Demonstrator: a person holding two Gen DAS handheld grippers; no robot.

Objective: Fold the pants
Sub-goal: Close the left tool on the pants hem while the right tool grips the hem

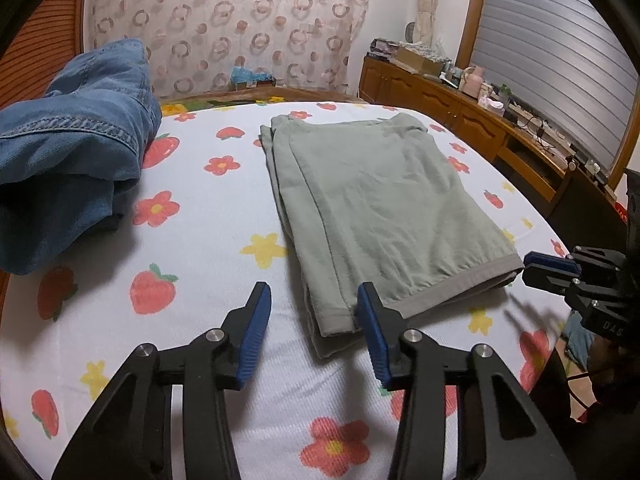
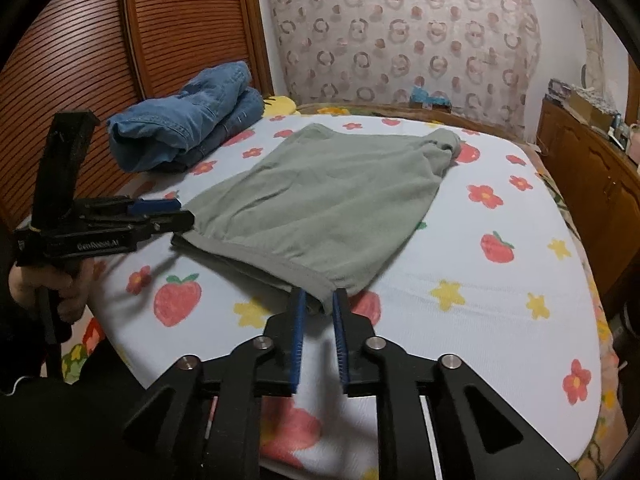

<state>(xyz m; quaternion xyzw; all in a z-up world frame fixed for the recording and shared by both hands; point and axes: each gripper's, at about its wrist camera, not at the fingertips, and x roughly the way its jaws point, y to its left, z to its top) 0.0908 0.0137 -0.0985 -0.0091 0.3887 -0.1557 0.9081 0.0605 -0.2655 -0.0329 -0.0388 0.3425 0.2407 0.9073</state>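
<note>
Left wrist view: one folded green pants, one jeans pile on bed; left gripper and right gripper parted, gripping nothing.

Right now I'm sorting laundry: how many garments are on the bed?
2, as far as shows. The green pants lie folded mid-bed; the blue jeans sit bunched near the bed's far left corner. Another garment may hide under the jeans.

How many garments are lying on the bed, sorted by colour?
Pale green cotton folded pants: 1
Blue denim garments in a heap: looks like 1, though the heap may hide a second
Total: 2 visible on the strawberry-and-flower printed bedsheet
</note>
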